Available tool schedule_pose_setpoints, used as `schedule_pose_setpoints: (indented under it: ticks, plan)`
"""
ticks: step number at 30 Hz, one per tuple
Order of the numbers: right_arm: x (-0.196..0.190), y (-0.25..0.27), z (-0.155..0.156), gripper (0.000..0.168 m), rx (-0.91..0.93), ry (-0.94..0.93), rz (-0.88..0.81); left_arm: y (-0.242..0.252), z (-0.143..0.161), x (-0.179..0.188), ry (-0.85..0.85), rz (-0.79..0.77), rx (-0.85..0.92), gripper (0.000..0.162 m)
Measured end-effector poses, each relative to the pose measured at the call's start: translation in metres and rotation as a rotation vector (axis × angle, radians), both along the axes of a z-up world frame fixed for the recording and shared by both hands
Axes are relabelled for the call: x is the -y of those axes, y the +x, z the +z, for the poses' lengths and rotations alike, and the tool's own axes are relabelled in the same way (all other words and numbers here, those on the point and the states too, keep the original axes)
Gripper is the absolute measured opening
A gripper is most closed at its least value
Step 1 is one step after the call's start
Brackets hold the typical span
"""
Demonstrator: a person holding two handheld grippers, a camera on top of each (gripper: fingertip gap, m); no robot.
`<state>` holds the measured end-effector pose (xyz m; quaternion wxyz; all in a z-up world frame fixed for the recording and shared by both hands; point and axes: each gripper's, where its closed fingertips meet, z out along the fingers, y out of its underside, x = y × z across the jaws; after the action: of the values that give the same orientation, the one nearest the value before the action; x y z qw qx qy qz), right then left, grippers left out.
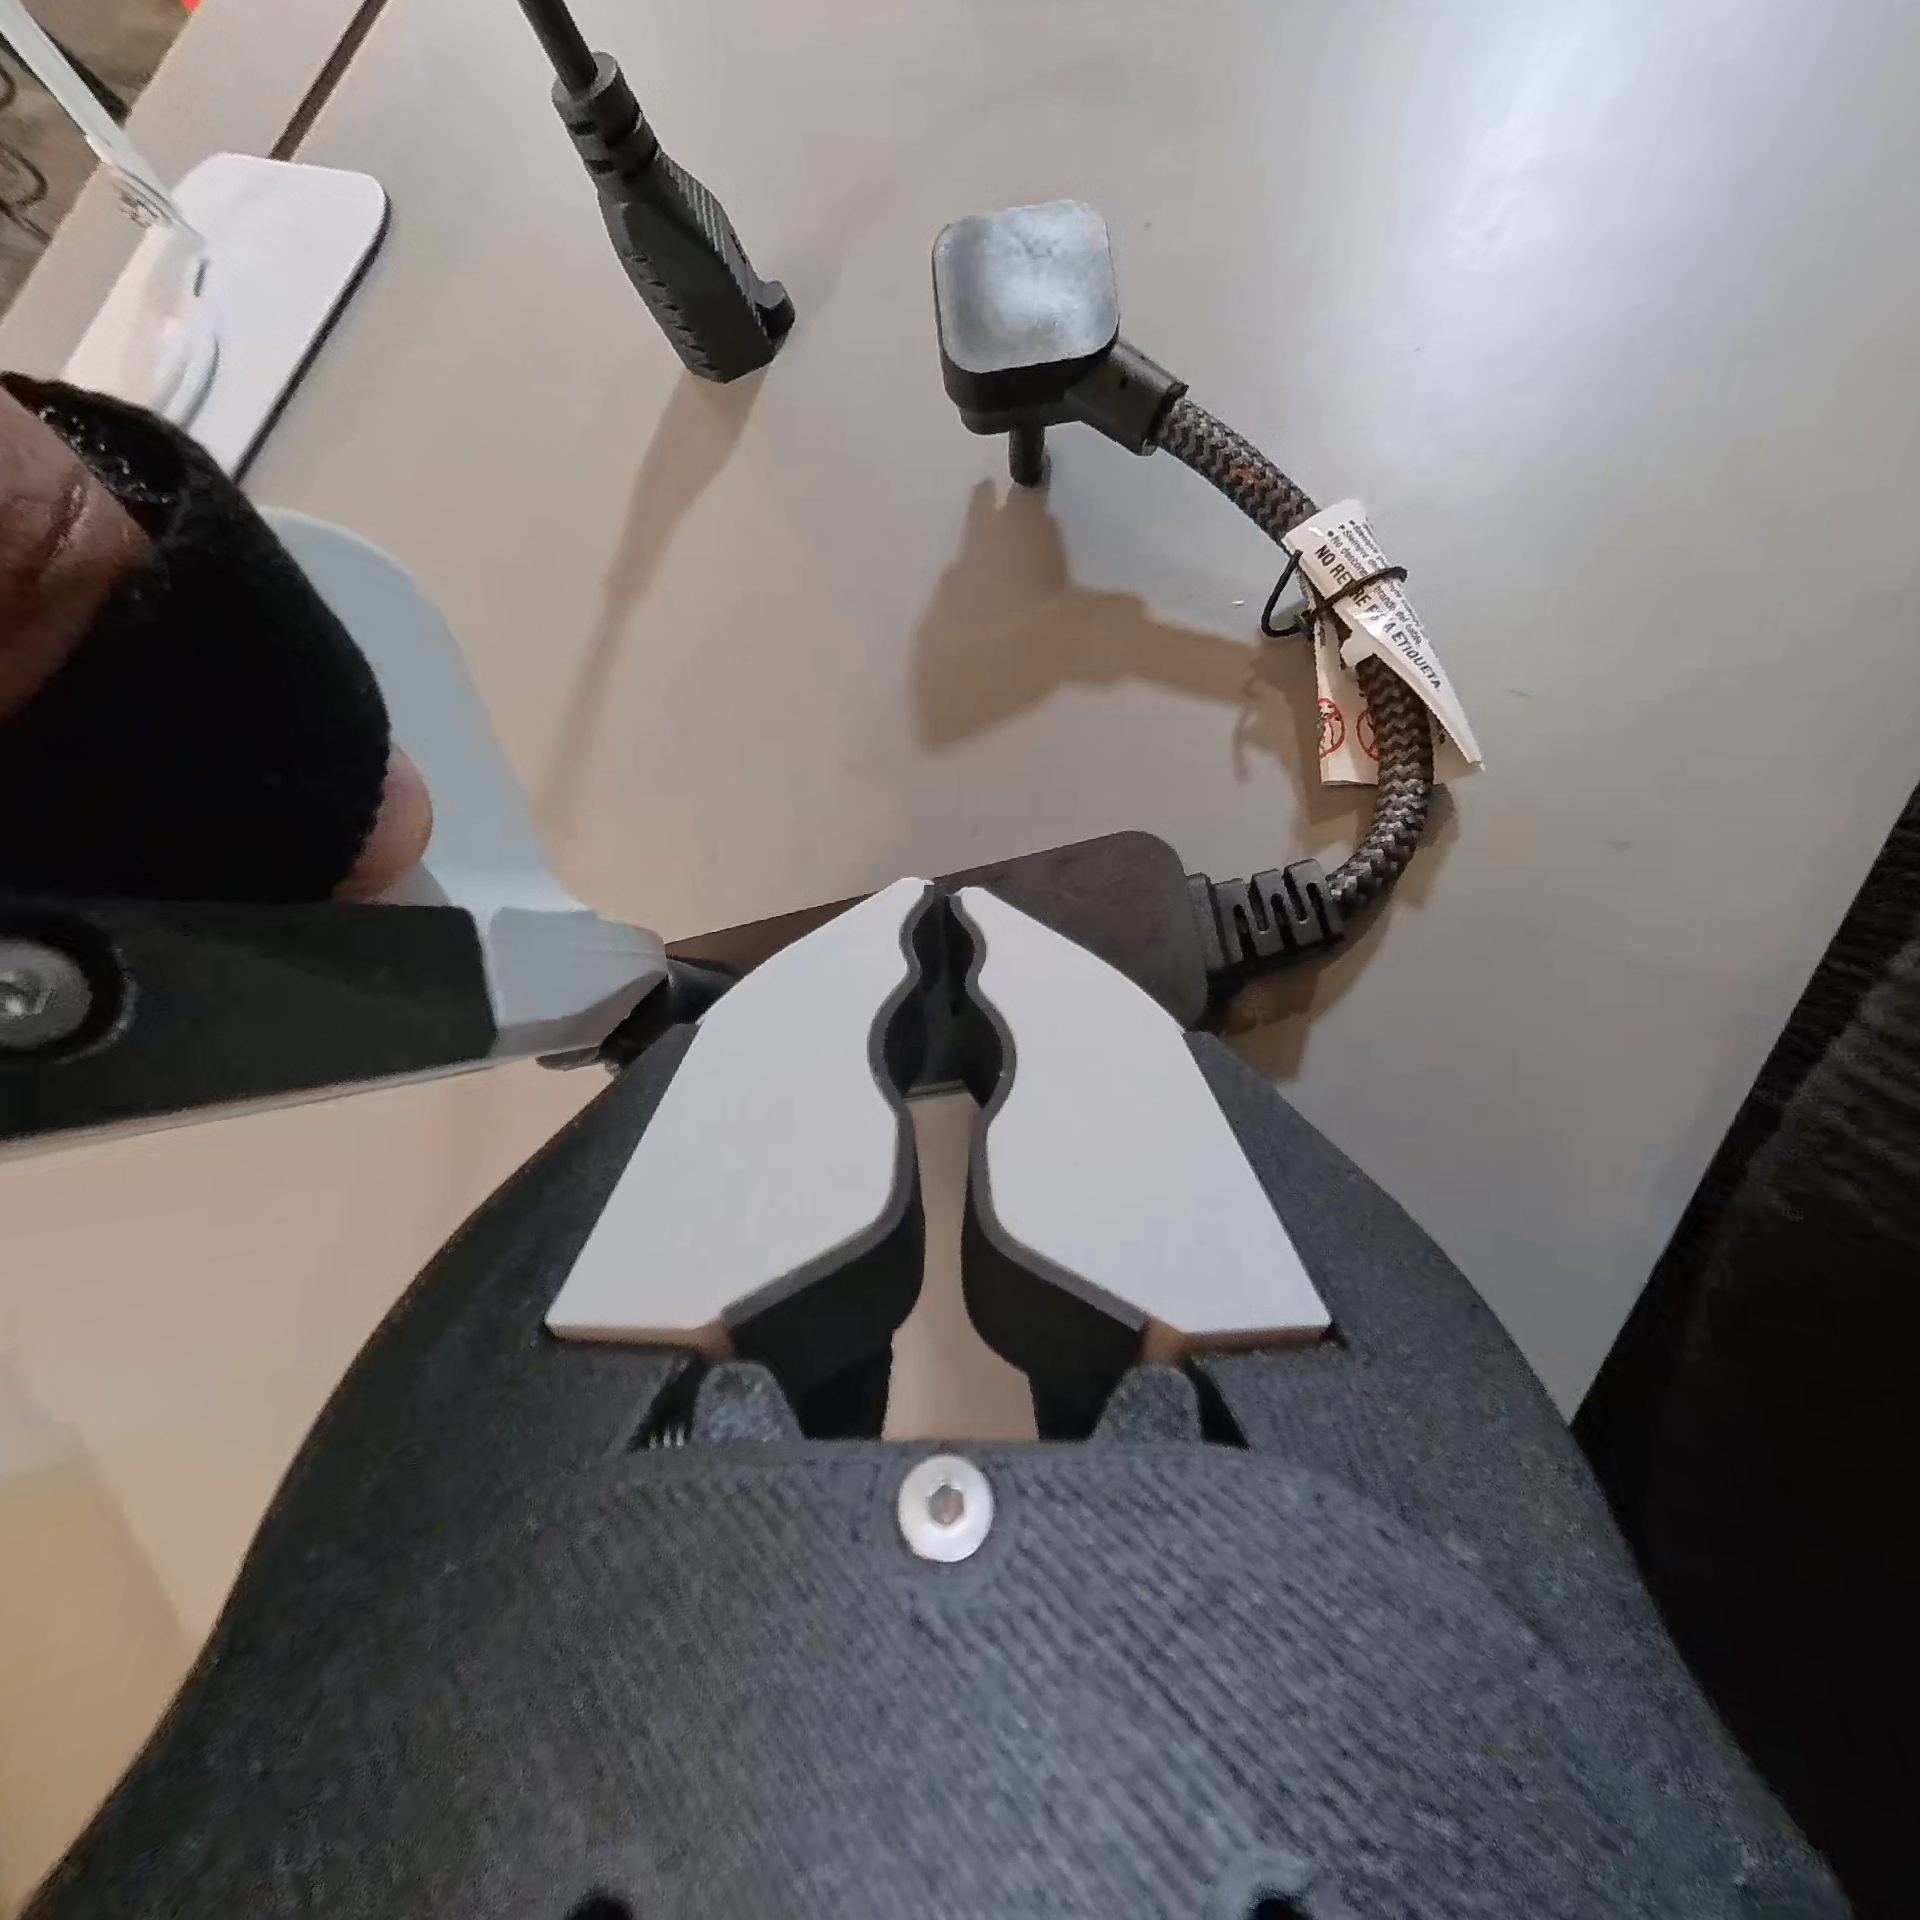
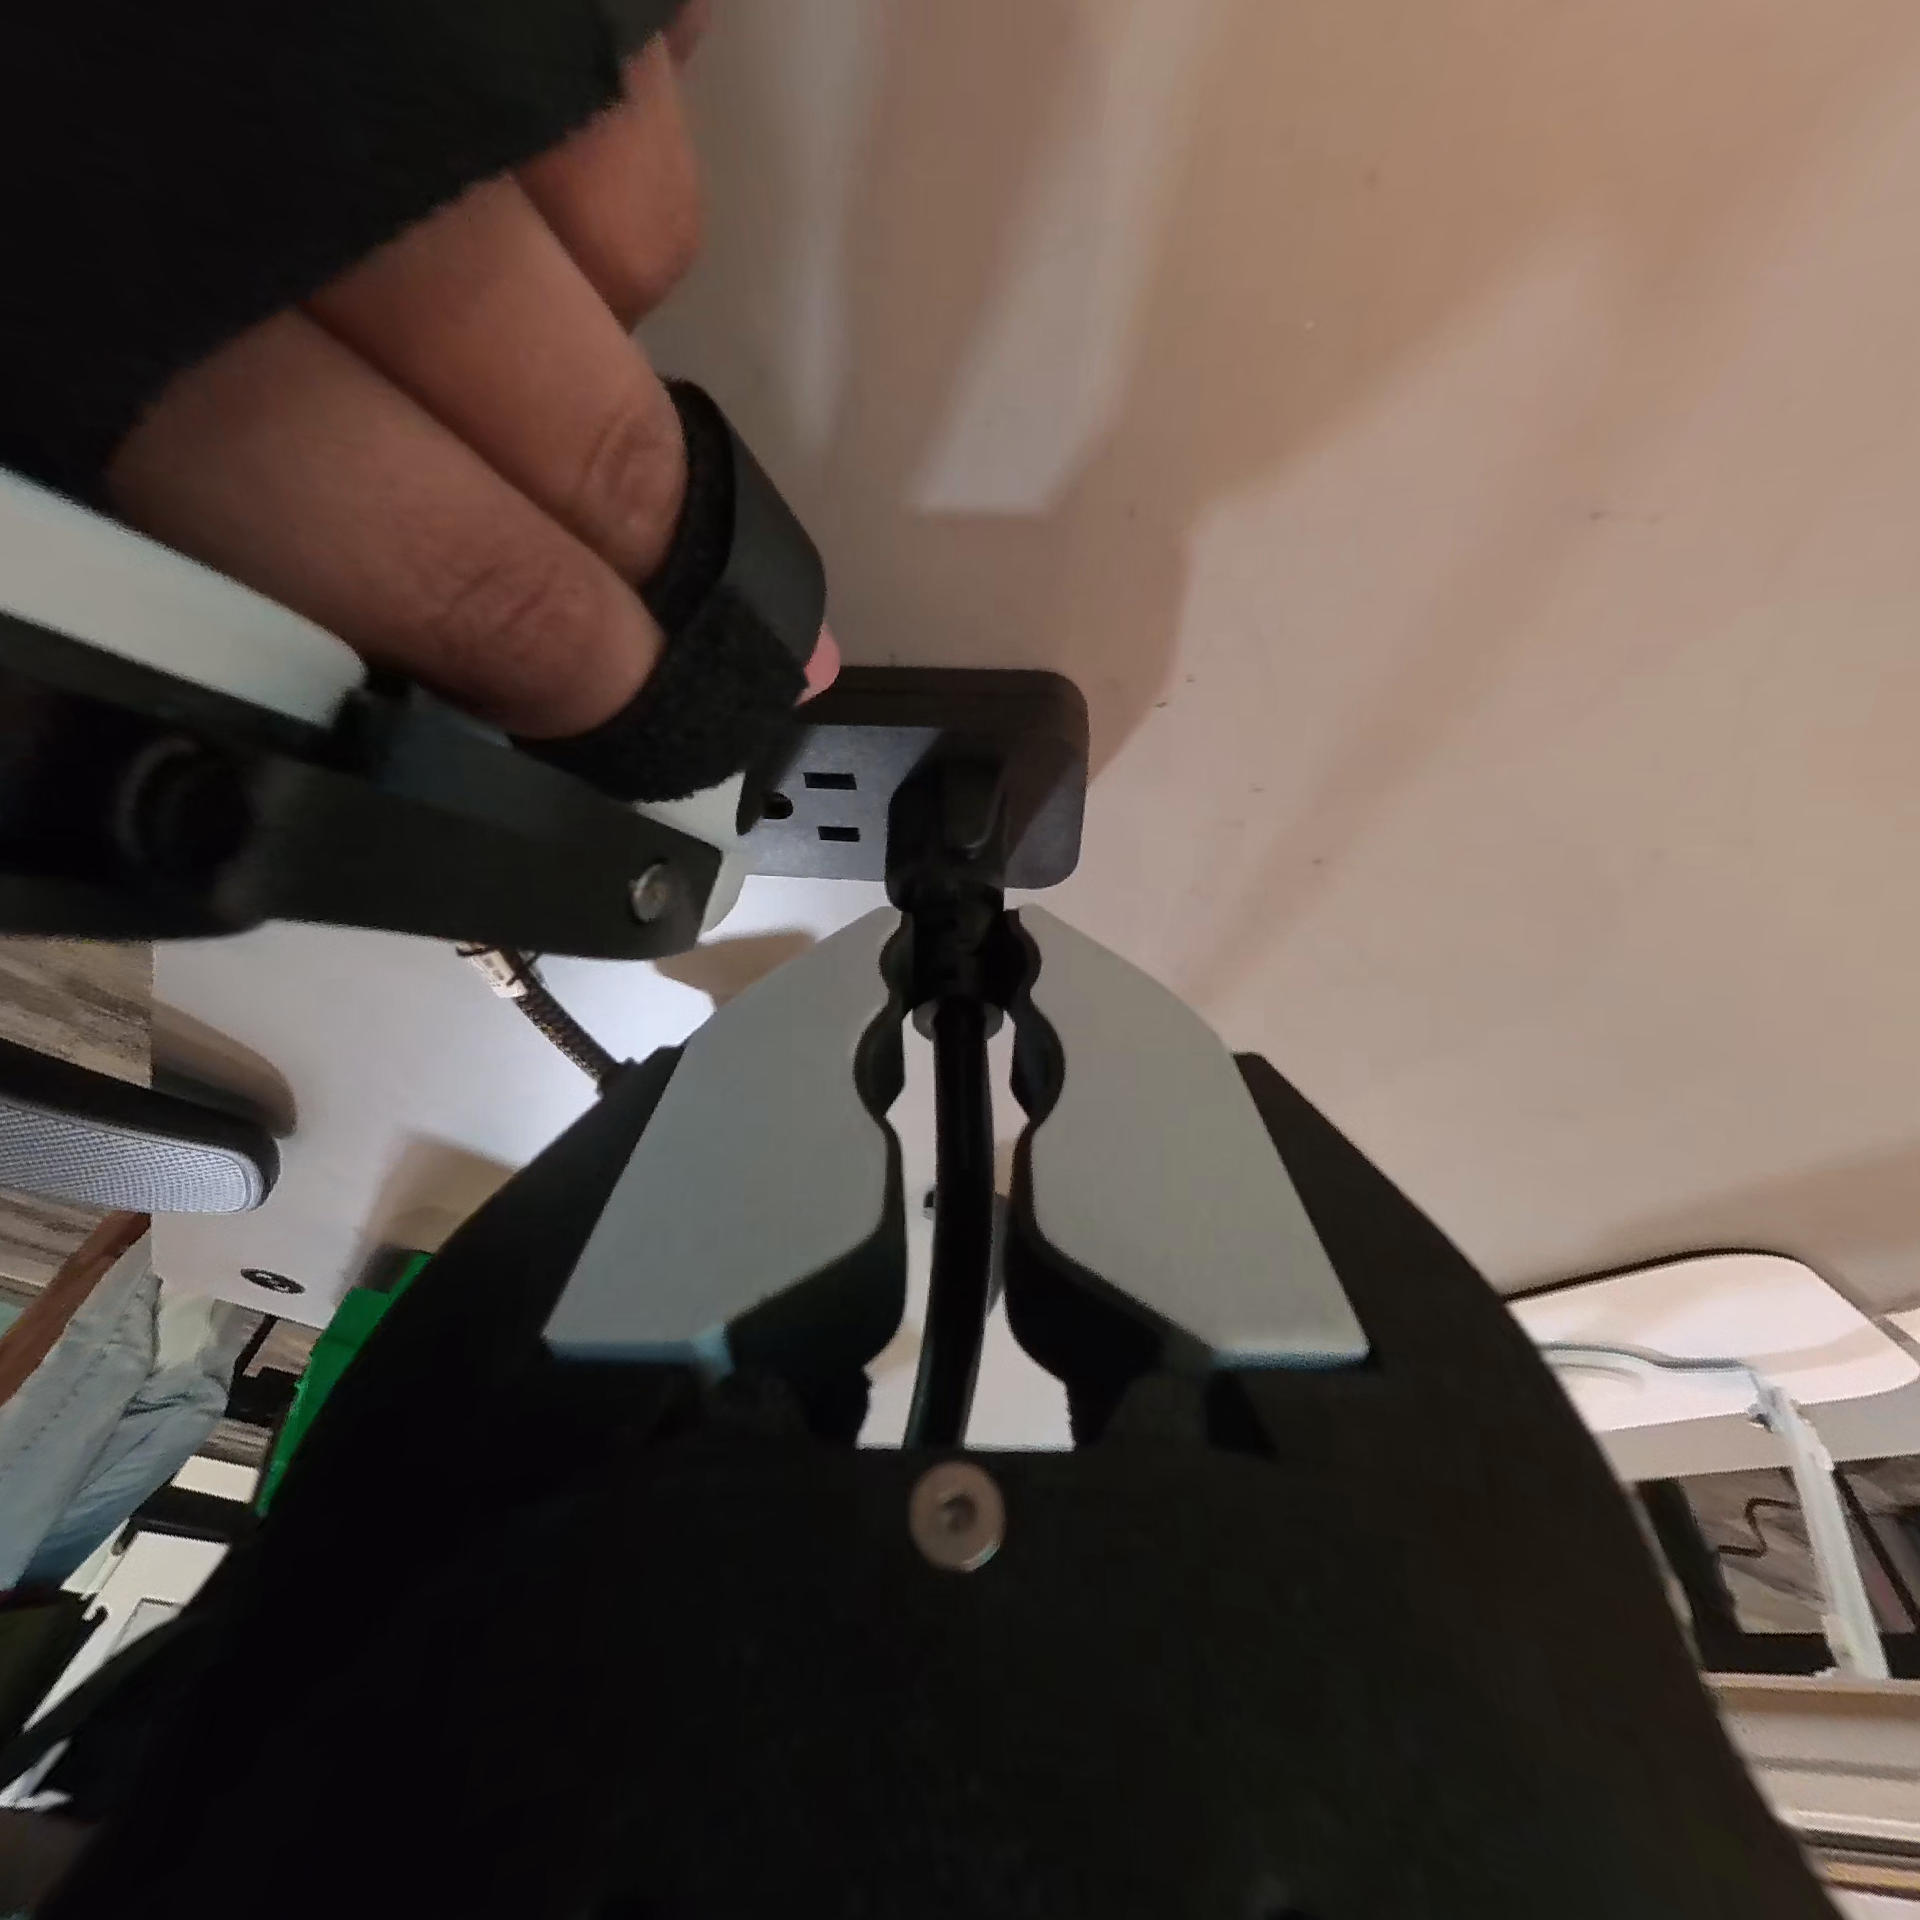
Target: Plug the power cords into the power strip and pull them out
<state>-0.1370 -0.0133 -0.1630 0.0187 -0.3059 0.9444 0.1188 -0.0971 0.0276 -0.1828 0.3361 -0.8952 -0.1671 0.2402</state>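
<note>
The black power strip (image 1: 1101, 883) lies on the beige table, mostly hidden behind my left gripper (image 1: 940, 896), which is shut with its tips down against the strip. The strip's braided cord (image 1: 1392, 790) with a paper tag curves to its own flat black plug (image 1: 1023, 291), which lies loose on the table. In the right wrist view, my right gripper (image 2: 951, 940) is shut on the neck of a black power cord plug (image 2: 956, 805) that sits in an end outlet of the power strip (image 2: 1029, 717). One free outlet (image 2: 831, 805) shows beside it.
A second black cord end (image 1: 686, 281) lies loose at the back. A white flat stand base (image 1: 260, 291) sits at the far left. The table edge (image 1: 1704, 1143) drops off at the right. A grey chair armrest (image 2: 125, 1164) and a green object (image 2: 343, 1351) lie beyond the table.
</note>
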Motion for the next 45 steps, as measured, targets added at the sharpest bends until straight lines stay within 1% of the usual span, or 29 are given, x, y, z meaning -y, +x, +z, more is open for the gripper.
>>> schedule_pose_setpoints:
  ticks: [3,4,5,6,8,10,13,15,16,19,20,21,22,23,26,27,29,31,32,34,36,38,39,40,42,43,45]
  plan:
    - [0.000,-0.001,0.000,0.016,-0.011,0.024,-0.005,0.000,0.000,0.001,-0.011,0.000,-0.014,0.002]
    - [0.003,-0.003,0.001,0.018,-0.027,0.023,-0.020,0.000,0.000,0.002,-0.016,0.003,-0.017,0.002]
    - [0.008,-0.005,0.002,0.027,-0.045,-0.004,-0.047,0.000,0.000,0.003,-0.020,0.006,-0.021,0.002]
    - [0.015,-0.005,0.005,0.035,-0.040,-0.052,-0.089,0.000,0.000,0.003,-0.022,0.007,-0.025,0.002]
    - [0.034,-0.002,0.021,0.036,0.005,-0.194,-0.205,0.000,0.000,0.004,-0.023,0.013,-0.028,0.002]
    - [0.047,-0.006,0.044,0.038,0.014,-0.352,-0.295,0.000,0.000,0.005,-0.013,0.018,-0.024,0.002]
    - [0.048,-0.011,0.081,0.040,-0.007,-0.587,-0.410,0.000,0.000,0.005,0.012,0.019,-0.008,0.001]
    - [0.037,-0.008,0.096,0.042,-0.005,-0.728,-0.503,0.000,0.000,0.005,0.022,0.019,-0.003,0.001]
    - [0.029,-0.006,0.098,0.043,-0.006,-0.787,-0.552,0.000,0.000,0.005,0.026,0.019,-0.002,0.002]
    - [-0.001,0.004,0.089,0.045,-0.030,-0.966,-0.697,-0.001,0.000,0.005,0.045,0.017,0.014,0.002]
    - [-0.008,0.008,0.088,0.053,-0.021,-1.067,-0.745,-0.002,-0.001,0.006,0.051,0.028,0.026,0.002]
    - [-0.016,0.014,0.087,0.045,0.005,-1.152,-0.807,-0.003,-0.001,0.006,0.065,0.032,0.038,0.001]
    - [-0.023,0.021,0.083,0.047,0.040,-1.205,-0.876,-0.004,-0.001,0.007,0.075,0.038,0.050,0.002]
    - [-0.030,0.027,0.081,0.057,0.078,-1.257,-0.931,-0.006,-0.001,0.008,0.088,0.050,0.061,0.002]
    - [-0.051,0.039,0.083,0.056,0.154,-1.401,-1.050,-0.007,-0.001,0.009,0.127,0.068,0.093,0.002]
    - [-0.055,0.044,0.079,0.055,0.184,-1.412,-1.081,-0.008,-0.001,0.009,0.143,0.076,0.107,0.002]
    - [-0.057,0.055,0.057,0.055,0.226,-1.378,-1.112,-0.011,-0.001,0.008,0.197,0.110,0.159,0.002]
    - [-0.054,0.061,0.032,0.056,0.192,-1.354,-1.097,-0.019,0.001,0.008,0.282,0.181,0.257,0.001]
    - [-0.052,0.060,0.020,0.060,0.157,-1.343,-1.085,-0.022,0.002,0.008,0.322,0.193,0.297,0.001]
    - [-0.046,0.058,0.004,0.064,0.105,-1.322,-1.067,-0.025,0.012,0.009,0.453,0.195,0.361,0.001]
    - [-0.045,0.056,-0.007,0.062,0.066,-1.281,-1.062,-0.026,0.030,0.014,0.627,0.190,0.413,0.000]
    - [-0.046,0.056,-0.012,0.058,0.013,-1.244,-1.043,-0.034,0.050,0.026,0.782,0.203,0.403,0.000]
    - [-0.046,0.056,-0.014,0.055,-0.021,-1.228,-1.024,-0.037,0.063,0.030,0.857,0.180,0.379,0.000]
    - [-0.047,0.056,-0.017,0.055,-0.052,-1.202,-1.002,-0.042,0.071,0.038,0.906,0.189,0.355,0.000]
    - [-0.046,0.057,-0.023,0.055,-0.124,-1.159,-0.955,-0.053,0.077,0.052,0.943,0.217,0.296,0.000]
    - [-0.046,0.057,-0.025,0.055,-0.157,-1.141,-0.935,-0.060,0.075,0.058,0.944,0.243,0.268,0.000]
    - [-0.043,0.056,-0.028,0.059,-0.187,-1.122,-0.925,-0.069,0.066,0.063,0.935,0.266,0.280,0.000]
